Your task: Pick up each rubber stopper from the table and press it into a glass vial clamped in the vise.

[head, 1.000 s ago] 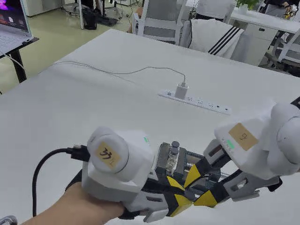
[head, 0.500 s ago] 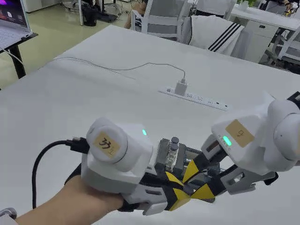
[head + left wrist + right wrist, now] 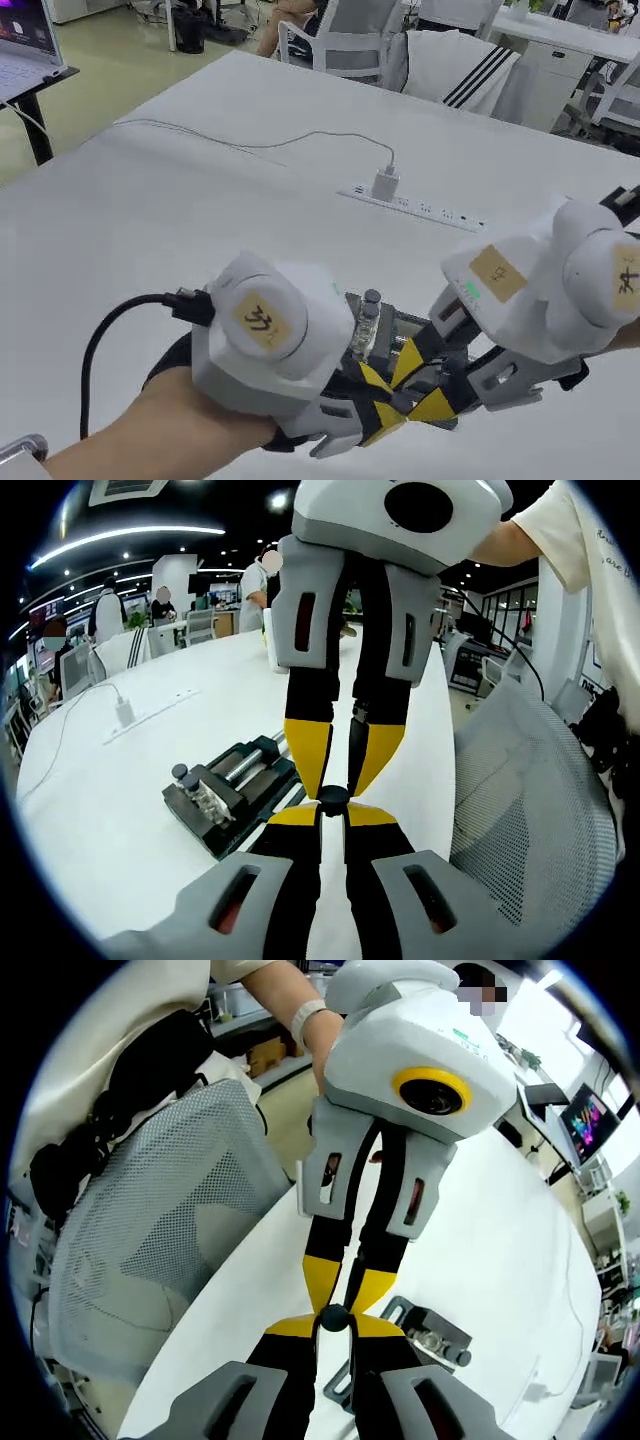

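My left gripper [image 3: 390,398] and right gripper [image 3: 408,388] meet tip to tip just above the table, in front of the black vise [image 3: 400,330]. A small dark rubber stopper [image 3: 333,798] sits where the four tips join. In the left gripper view my own jaws [image 3: 333,808] close on it from below and the right gripper [image 3: 335,788] comes down from above. The right gripper view shows the same stopper [image 3: 334,1317] at its own tips [image 3: 335,1328]. Two glass vials [image 3: 368,330] stand upright in the vise, each with a grey stopper [image 3: 372,297] in its mouth.
A white power strip [image 3: 440,218] with a charger and cable lies on the white table [image 3: 200,200] beyond the vise. A black cable [image 3: 110,335] trails from the left gripper. A grey mesh chair [image 3: 520,800] stands at the near table edge.
The grippers stay tip to tip. The left gripper has edged right and now covers more of the vise. The head camera has shifted a little.
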Demonstrator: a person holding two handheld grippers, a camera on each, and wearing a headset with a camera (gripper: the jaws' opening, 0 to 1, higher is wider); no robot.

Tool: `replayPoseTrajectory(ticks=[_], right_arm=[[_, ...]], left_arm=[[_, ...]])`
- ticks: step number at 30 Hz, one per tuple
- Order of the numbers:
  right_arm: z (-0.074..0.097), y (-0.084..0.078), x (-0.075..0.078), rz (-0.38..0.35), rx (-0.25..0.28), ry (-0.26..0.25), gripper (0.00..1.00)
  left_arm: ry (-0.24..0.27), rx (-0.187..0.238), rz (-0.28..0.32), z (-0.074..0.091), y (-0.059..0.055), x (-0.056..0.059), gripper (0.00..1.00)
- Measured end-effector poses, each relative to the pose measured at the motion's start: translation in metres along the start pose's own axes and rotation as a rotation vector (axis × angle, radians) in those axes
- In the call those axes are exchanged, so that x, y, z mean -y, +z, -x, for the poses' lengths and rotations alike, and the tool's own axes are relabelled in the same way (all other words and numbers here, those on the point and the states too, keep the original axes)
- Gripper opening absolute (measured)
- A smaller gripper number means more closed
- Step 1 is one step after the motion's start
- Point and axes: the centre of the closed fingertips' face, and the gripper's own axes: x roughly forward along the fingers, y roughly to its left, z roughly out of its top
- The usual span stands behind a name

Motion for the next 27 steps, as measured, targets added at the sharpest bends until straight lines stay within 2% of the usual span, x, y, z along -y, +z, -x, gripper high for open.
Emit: replayPoseTrajectory(ticks=[10,16,22,27], right_arm=[[-0.0032,-0.0006,-0.0007,-0.037,-0.005,0.006,0.07],[-0.0032,-0.0004,-0.0003,-0.052,0.005,0.003,0.06],[-0.0036,-0.0003,-0.0005,-0.062,0.013,0.007,0.06],[-0.004,-0.0029,0.002,-0.068,0.012,-0.001,0.06]], left_arm=[[0.003,-0.022,-0.029,-0.0009,-0.0035,-0.0004,0.04],[-0.003,0.001,-0.004,0.0005,-0.004,-0.0015,0.05],[-0.003,0.012,-0.02,-0.0008,-0.0047,-0.0004,0.05],[0.012,0.022,-0.004,-0.0025,-0.0077,-0.0018,0.16]])
